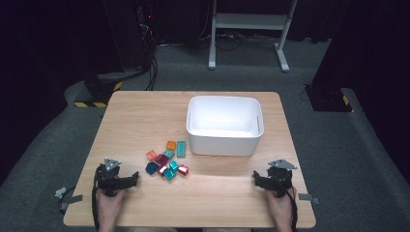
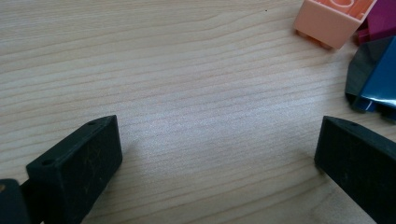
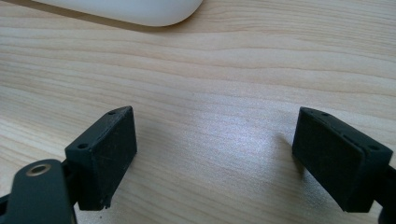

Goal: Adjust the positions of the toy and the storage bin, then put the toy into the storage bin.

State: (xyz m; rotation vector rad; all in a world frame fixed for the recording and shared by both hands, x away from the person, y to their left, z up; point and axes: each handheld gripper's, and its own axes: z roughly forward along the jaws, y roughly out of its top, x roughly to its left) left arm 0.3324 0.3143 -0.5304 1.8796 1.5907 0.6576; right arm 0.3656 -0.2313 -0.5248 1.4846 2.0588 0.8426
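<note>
Pale wooden table (image 1: 145, 121) (grain running crosswise) on grey carpet (image 1: 338, 145).

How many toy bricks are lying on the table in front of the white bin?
About 9, all in one cluster on the table, left of the white bin front: orange, green, salmon, dark blue, red, and magenta and teal ones between. Some may be hidden.

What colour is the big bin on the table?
White bin, clearest in the high view.
</note>
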